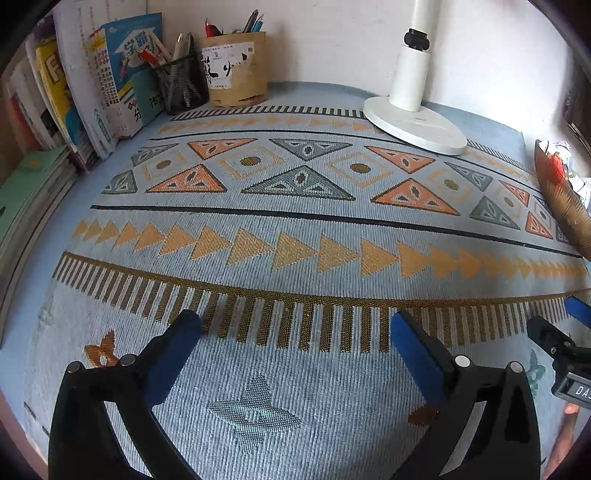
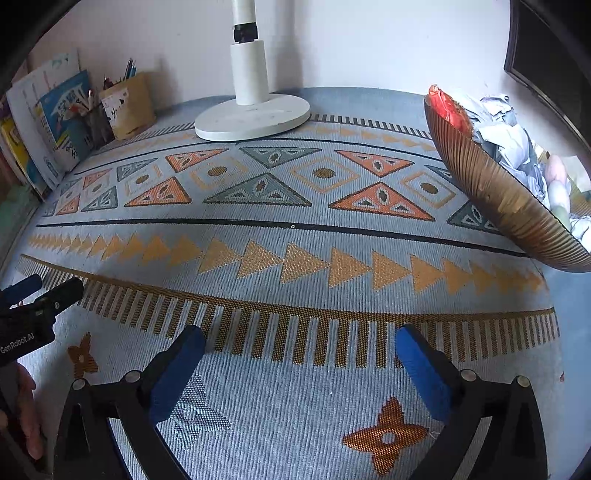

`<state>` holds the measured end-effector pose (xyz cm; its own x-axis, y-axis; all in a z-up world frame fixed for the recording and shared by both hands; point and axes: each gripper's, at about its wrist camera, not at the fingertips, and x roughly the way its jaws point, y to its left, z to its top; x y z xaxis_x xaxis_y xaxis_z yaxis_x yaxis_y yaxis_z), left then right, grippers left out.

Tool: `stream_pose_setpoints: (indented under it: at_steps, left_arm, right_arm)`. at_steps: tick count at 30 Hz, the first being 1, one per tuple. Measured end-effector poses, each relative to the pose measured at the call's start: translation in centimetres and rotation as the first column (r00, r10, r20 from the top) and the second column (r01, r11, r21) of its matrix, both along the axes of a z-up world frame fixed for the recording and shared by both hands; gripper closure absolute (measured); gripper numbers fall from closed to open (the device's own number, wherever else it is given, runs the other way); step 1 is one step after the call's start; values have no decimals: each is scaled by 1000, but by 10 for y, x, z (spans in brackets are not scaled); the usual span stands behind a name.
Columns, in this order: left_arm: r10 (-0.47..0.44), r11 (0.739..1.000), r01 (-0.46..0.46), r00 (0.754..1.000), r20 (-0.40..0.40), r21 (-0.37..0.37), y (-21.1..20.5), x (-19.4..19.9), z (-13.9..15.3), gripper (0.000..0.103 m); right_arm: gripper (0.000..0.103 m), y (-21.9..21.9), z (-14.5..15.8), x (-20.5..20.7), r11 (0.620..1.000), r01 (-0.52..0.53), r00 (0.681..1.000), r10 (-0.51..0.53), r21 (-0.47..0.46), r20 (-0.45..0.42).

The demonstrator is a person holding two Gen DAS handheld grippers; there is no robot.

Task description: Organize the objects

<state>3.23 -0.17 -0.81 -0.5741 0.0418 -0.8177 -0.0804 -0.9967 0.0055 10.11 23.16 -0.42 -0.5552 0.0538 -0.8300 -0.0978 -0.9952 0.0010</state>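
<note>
Pens (image 1: 253, 20) stand roughly upright, tips apparently upward, in the far holder (image 1: 236, 70); both grippers (image 1: 295, 332) (image 2: 301, 345) gape wide, empty.

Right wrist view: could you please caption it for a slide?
Open right tool over patterned mat, facing white lamp base and ribbed brown bowl.

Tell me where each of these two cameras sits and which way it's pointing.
Left wrist: rides the left gripper, facing across the patterned cloth toward books and pen holders; its open fingers and the right gripper's tip at the right edge show.
Right wrist: rides the right gripper, facing the lamp base and ribbed bowl; its open fingers, the left gripper and a hand show.
Shared: cloth, lamp, books, pen holders, bowl.
</note>
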Motion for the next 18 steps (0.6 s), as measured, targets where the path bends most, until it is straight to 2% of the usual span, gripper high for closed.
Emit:
stream_pose_setpoints:
  at_steps: [9, 13, 18]
  left_arm:
    - [-6, 1000, 6, 1000, 2, 7, -1, -3, 0, 0]
    - [-53, 999, 53, 999, 5, 9, -3, -14, 1, 0]
    - [-42, 999, 42, 999, -8, 8, -3, -24, 0, 0]
  right_arm:
    - [0, -1, 0, -1, 1000, 1, 1000, -1, -1, -1]
    - [0, -1, 0, -2, 1000, 1, 1000, -1, -1, 0]
    - [0, -1, 1, -2, 1000, 1, 1000, -1, -1, 0]
